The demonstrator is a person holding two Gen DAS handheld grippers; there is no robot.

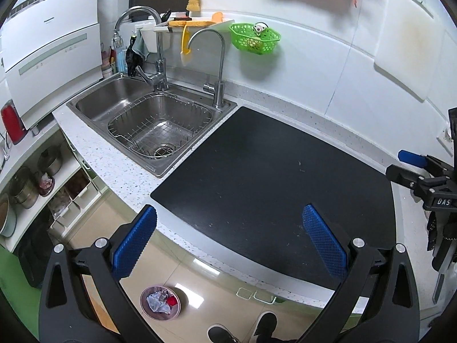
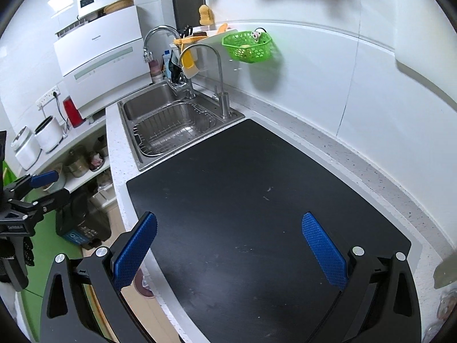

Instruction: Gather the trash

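My left gripper [image 1: 228, 240] is open above the counter's front edge, with nothing between its blue pads. Down on the floor stands a pink waste bin [image 1: 160, 303] holding crumpled paper and a red scrap. My right gripper [image 2: 228, 245] is open over the black mat [image 2: 257, 200] and holds nothing. The mat [image 1: 271, 185] lies bare on the white counter in both views. The right gripper [image 1: 411, 165] shows at the right edge of the left wrist view. At the left edge of the right wrist view, the left gripper [image 2: 42, 188] is visible.
A steel sink [image 1: 120, 97] with a wire rack [image 1: 160, 128] and two taps sits left of the mat. A green basket [image 1: 254, 38] hangs on the tiled wall. A white dishwasher [image 1: 48, 51] stands far left, shelves with pots below. A person's shoes [image 1: 242, 328] show on the floor.
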